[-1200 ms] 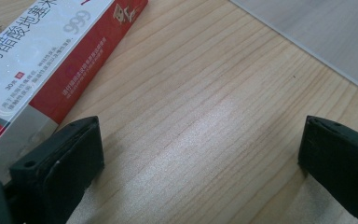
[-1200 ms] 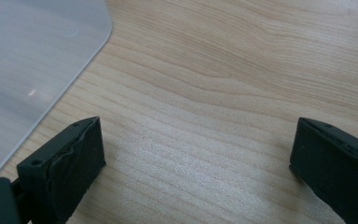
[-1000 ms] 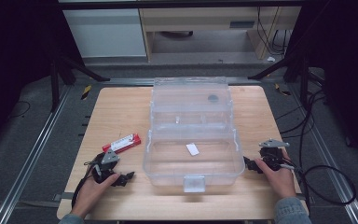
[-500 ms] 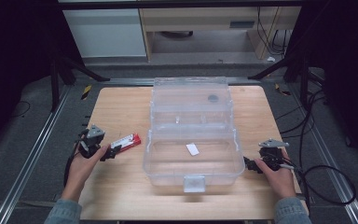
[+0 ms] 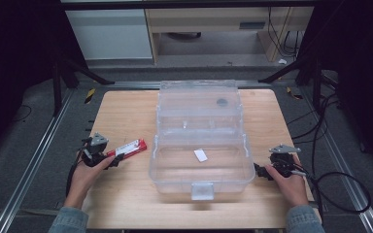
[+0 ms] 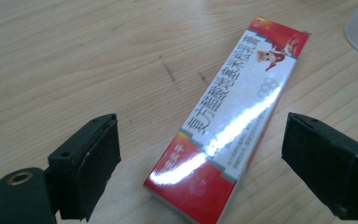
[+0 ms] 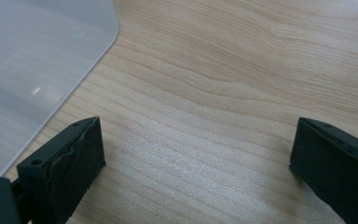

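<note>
Left gripper (image 5: 110, 161) sits low at the left side of the wooden table (image 5: 126, 109), jaws spread wide with nothing between the pads yet. In the left gripper view the same gripper (image 6: 200, 158) straddles the near end of a red-and-white carton (image 6: 233, 121), a slim printed box of the ointment or toothpaste sort (the print is Chinese characters, not legible enough to name the product). The carton (image 5: 127, 147) lies flat on the wood, touching neither jaw. Its long axis runs straight away from the gripper, roughly in line with the gripper's own reach and slanting toward the clear plastic box (image 5: 201, 145), so the jaws stand across its narrow width. That looks like the relation that counts: a small advance and a squeeze would likely take it across the short sides. The left hand (image 5: 82, 177) is plainly the nearer one; the right hand (image 5: 289, 182) is well apart, on the far side of the box. Right gripper (image 5: 260, 171) rests just beside the box's right wall, jaws likewise spread; in the right gripper view it (image 7: 196, 172) has bare wood between the jaws and a corner of the box (image 7: 32, 60) at upper left. The box stands open, a tiered organiser with its lid laid back. Its lower tub holds a small white slip (image 5: 200, 155), and a dark round spot (image 5: 221, 102) shows in the lid section (sticker or object, cannot tell). The rest looks empty.
</note>
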A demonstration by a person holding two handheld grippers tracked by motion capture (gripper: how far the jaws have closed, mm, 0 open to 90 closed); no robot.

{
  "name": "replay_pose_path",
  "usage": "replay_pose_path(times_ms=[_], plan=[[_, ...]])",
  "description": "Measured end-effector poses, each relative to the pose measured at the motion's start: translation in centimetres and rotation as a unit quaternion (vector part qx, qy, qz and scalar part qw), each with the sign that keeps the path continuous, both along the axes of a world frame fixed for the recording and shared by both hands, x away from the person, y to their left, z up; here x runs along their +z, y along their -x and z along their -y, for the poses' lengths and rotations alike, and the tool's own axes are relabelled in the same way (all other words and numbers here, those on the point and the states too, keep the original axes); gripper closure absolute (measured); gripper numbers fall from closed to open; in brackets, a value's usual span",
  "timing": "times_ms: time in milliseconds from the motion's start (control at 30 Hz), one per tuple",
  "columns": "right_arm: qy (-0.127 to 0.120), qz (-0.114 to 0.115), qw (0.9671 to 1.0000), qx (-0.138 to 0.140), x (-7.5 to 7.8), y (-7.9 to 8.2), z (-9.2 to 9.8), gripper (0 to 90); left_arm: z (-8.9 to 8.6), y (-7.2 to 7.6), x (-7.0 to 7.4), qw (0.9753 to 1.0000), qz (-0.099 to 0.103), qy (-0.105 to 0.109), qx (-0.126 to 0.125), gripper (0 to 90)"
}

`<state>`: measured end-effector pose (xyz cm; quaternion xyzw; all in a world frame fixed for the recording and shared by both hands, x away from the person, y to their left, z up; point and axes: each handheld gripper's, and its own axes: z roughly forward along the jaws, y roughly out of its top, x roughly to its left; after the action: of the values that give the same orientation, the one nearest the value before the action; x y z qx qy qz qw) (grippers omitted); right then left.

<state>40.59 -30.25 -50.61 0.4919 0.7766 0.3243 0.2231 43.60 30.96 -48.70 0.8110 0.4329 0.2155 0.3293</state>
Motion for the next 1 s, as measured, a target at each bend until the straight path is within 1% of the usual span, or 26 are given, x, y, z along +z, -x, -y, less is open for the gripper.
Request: replay_pose_path(times_ms=[33,67,100,133,167,200,233,300,367,400,500,567,667,733,767,867,1000], plan=[[0.000,0.000,1.0000,0.001,0.0,0.0,0.0,3.2,0.5,-0.2,0.0,0.9999,0.000,-0.009,-0.008,11.2],[-0.001,-0.001,1.0000,0.001,0.0,0.0,0.0,3.2,1.0,-0.5,-0.1,0.9998,-0.002,-0.012,-0.015,11.9],[-0.001,-0.001,1.0000,0.001,0.0,0.0,0.0,3.2,1.0,-0.5,-0.1,0.9998,-0.002,-0.012,-0.015,13.3],[0.001,-0.001,1.0000,0.002,0.0,-0.1,-0.1,3.2,1.3,-0.9,-0.4,0.9997,-0.011,-0.009,-0.019,14.7],[0.001,-0.001,1.0000,0.002,0.0,-0.1,-0.1,3.2,1.3,-0.9,-0.4,0.9997,-0.011,-0.009,-0.019,15.4],[0.000,-0.001,1.0000,0.002,0.0,-0.1,-0.1,3.3,1.5,-1.0,-0.6,0.9996,-0.016,-0.013,-0.020,17.9],[0.000,-0.001,1.0000,0.002,0.0,-0.1,-0.1,3.2,1.7,-1.2,-1.0,0.9992,-0.023,-0.019,-0.026,20.2],[0.001,-0.001,1.0000,0.002,0.0,-0.1,-0.1,3.2,1.8,-1.2,-1.1,0.9989,-0.030,-0.021,-0.031,22.0],[0.000,-0.001,1.0000,0.002,0.0,-0.1,-0.1,3.2,1.9,-1.2,-1.2,0.9987,-0.028,-0.025,-0.036,26.6],[0.000,-0.001,1.0000,0.002,0.0,-0.1,-0.1,3.2,1.9,-1.2,-1.2,0.9987,-0.029,-0.024,-0.035,30.0],[0.001,-0.001,1.0000,0.002,0.0,-0.1,-0.1,3.2,1.8,-1.1,-1.2,0.9984,-0.035,-0.022,-0.039,34.0],[0.000,-0.001,1.0000,0.002,0.0,-0.1,-0.1,3.2,1.7,-1.0,-1.1,0.9982,-0.036,-0.021,-0.044,41.7],[0.001,-0.001,1.0000,0.002,0.0,-0.1,-0.1,3.2,1.7,-0.8,-1.0,0.9979,-0.040,-0.014,-0.049,48.5],[0.001,-0.001,1.0000,0.002,0.0,-0.1,-0.1,3.2,1.8,-0.7,-1.0,0.9978,-0.041,-0.013,-0.050,49.0],[0.001,-0.001,1.0000,0.002,0.0,-0.1,-0.1,3.2,1.8,-0.6,-1.0,0.9975,-0.043,-0.010,-0.054,49.4],[0.000,-0.001,1.0000,0.002,0.0,-0.1,-0.1,3.2,2.1,0.0,-0.8,0.9957,-0.054,-0.014,-0.073,49.9],[0.000,-0.001,1.0000,0.002,0.0,-0.1,-0.1,3.3,2.8,1.4,-0.8,0.9925,-0.055,-0.017,-0.108,50.0]])
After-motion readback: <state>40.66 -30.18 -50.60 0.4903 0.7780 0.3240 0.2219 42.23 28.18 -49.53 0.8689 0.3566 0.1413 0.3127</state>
